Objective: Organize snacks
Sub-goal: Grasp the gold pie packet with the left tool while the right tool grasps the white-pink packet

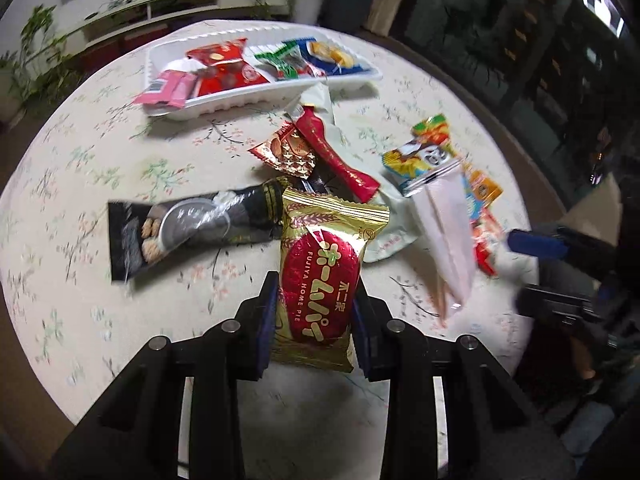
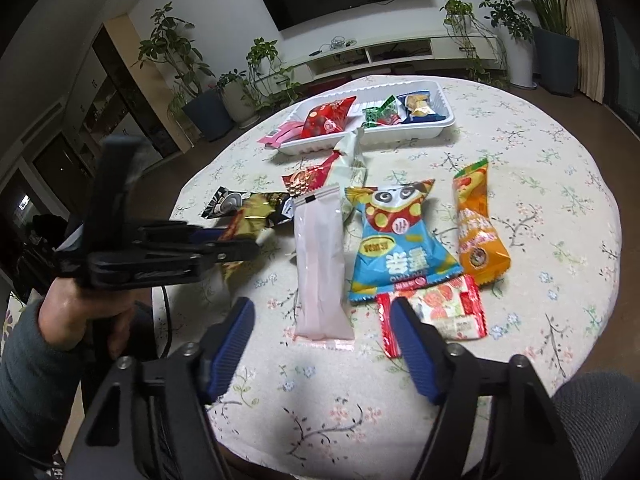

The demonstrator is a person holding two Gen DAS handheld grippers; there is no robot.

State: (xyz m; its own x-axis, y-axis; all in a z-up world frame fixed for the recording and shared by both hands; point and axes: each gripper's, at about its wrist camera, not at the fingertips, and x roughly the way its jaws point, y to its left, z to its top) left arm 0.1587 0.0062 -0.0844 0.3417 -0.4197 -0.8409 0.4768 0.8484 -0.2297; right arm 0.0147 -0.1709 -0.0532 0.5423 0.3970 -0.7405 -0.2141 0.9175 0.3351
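The gold Home Pie packet (image 1: 320,280) sits pinched between the fingers of the left gripper (image 1: 314,312), the blue pads pressing its two long edges, its far end overlapping the black cookie packet (image 1: 180,228) on the flowered tablecloth (image 1: 100,152). I would say the step in hand is carrying this packet to the white tray (image 1: 240,98) at the far side of the table, where a red bag (image 1: 224,70), a green sweet (image 1: 288,65) and a blue-wrapped cake (image 1: 332,58) already lie. To do it well, lift straight up first so the foil does not drag the black packet or the red-and-gold wrapper (image 1: 286,154) along, keep the squeeze gentle since the contents probably crumble, and aim for bare tray floor. The right gripper (image 2: 322,316) has its jaws apart, holding nothing, one finger on either side of the near end of the pale pink sachet (image 2: 320,256), with a red strawberry sweet (image 2: 436,308) just beside it, so it should close squarely on the sachet alone.
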